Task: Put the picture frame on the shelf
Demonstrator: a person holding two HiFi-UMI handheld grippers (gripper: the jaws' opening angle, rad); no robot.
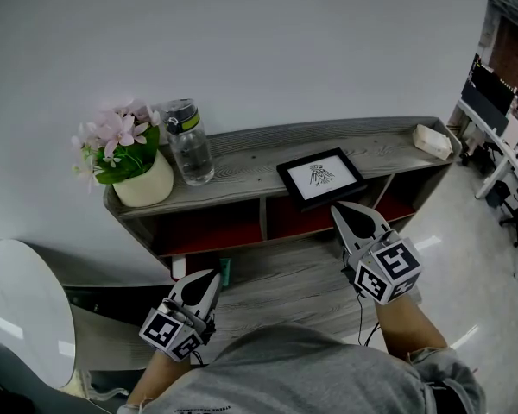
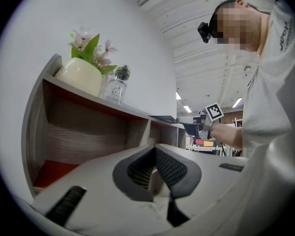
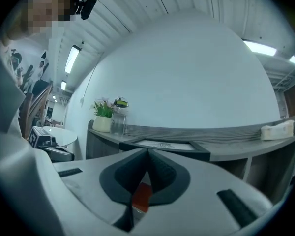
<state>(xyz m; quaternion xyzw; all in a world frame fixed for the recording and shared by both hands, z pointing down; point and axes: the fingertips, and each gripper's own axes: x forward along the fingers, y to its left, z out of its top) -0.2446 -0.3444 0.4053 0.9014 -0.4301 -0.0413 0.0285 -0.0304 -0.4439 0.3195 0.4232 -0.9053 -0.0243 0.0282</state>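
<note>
The black picture frame (image 1: 321, 178) with a white print lies flat on the top board of the grey wooden shelf (image 1: 242, 158), right of the middle. It shows edge-on in the right gripper view as well, picture frame (image 3: 164, 145). My right gripper (image 1: 338, 207) is shut and empty, its tips just in front of the frame's near edge and apart from it; in its own view the right gripper (image 3: 147, 151) points at the frame. My left gripper (image 1: 214, 274) hangs lower left, shut with nothing in it, before the shelf's open compartments; its own view shows the left gripper (image 2: 155, 147) likewise.
A cream pot of pink flowers (image 1: 138, 166) and a clear water bottle (image 1: 190, 142) stand at the shelf top's left end. A small pale block (image 1: 433, 141) lies at its right end. A round white table (image 1: 26, 317) is at lower left, office desks (image 1: 501, 119) at far right.
</note>
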